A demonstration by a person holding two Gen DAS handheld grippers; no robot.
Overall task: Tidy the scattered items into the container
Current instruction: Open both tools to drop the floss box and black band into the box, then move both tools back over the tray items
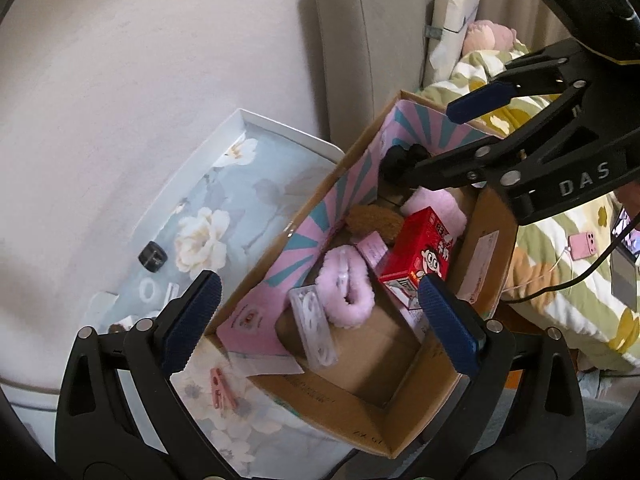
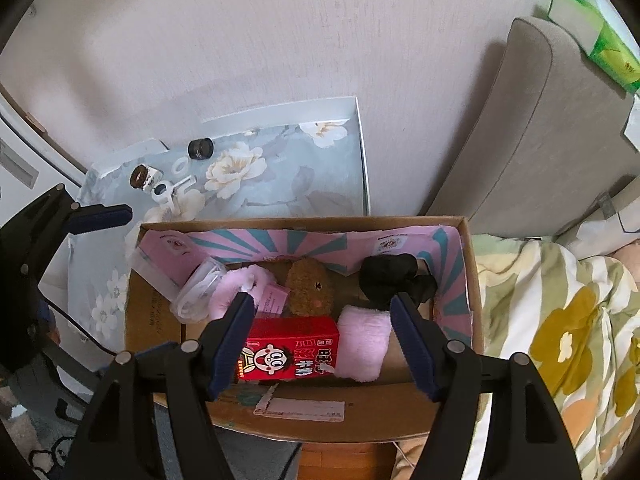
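A: Our right gripper (image 2: pixel 322 338) hangs with fingers apart and empty over the red carton (image 2: pixel 289 350), which lies in the cardboard box (image 2: pixel 476 280).

B: Left gripper (image 1: pixel 316 322) wide too, empty. We should approach the black cap (image 1: pixel 152 256) on the worktop (image 1: pixel 248 168) squarely.

Readable text, both views:
- "DAS" in pale capitals on the black body of the right gripper (image 1: pixel 524 136), seen from the left wrist view.
- Red carton (image 2: pixel 290 350) inside the cardboard box (image 2: pixel 472 280): printed cartoon face and large characters, upside down in the right wrist view, not legible.
- White shipping label (image 2: pixel 304 409) on the box's near wall: print too small to read.
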